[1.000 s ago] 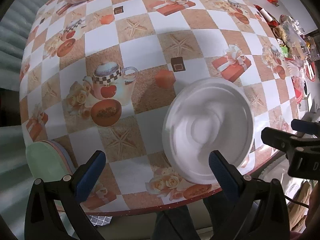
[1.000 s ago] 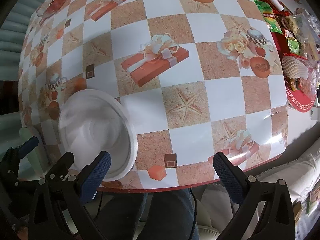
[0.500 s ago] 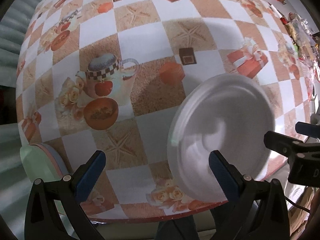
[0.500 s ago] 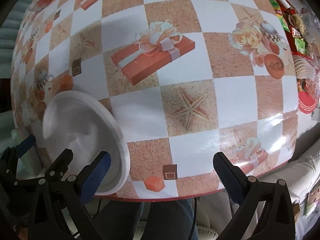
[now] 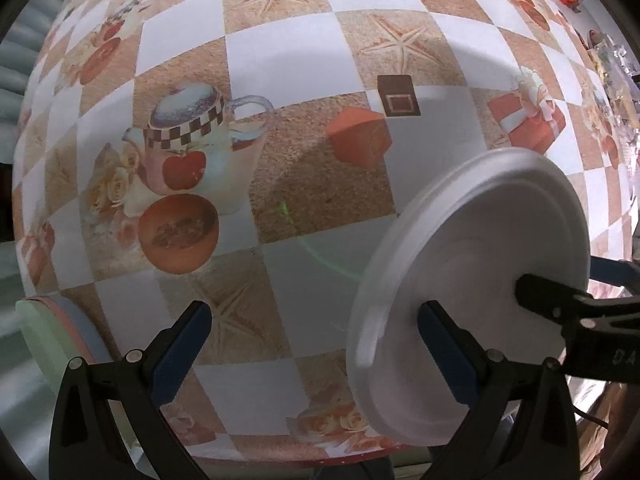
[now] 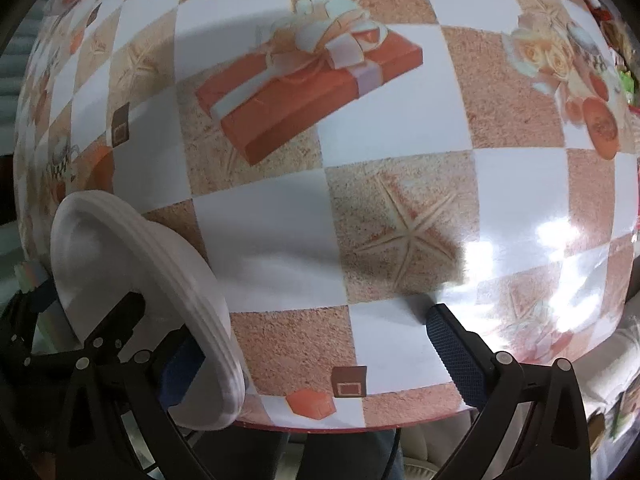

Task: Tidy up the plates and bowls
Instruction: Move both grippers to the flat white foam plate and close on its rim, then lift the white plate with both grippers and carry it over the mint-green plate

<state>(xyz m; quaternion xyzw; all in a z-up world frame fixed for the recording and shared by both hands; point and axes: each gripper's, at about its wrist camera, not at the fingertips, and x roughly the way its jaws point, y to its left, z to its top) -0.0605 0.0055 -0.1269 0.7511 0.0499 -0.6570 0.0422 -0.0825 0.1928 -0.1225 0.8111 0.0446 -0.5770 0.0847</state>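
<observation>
Both grippers are seen with fingers spread wide; nothing is clamped by either. The white plate [image 5: 480, 248] is tipped steeply on edge at the near rim of the table [image 5: 304, 64]. It appears to be propped between the right finger of the left gripper [image 5: 316, 344] and the left finger of the right gripper [image 6: 316, 356]. A stack [image 5: 48, 332] of coloured plates is seen beyond the left gripper's left finger. The task is judged to be at an early stage: the plate is raised but not yet stacked.

Plate [image 5: 472, 264] tilted over table [image 5: 300, 60] near edge — between both grippers, stack of plates [image 5: 52, 332] far left.
</observation>
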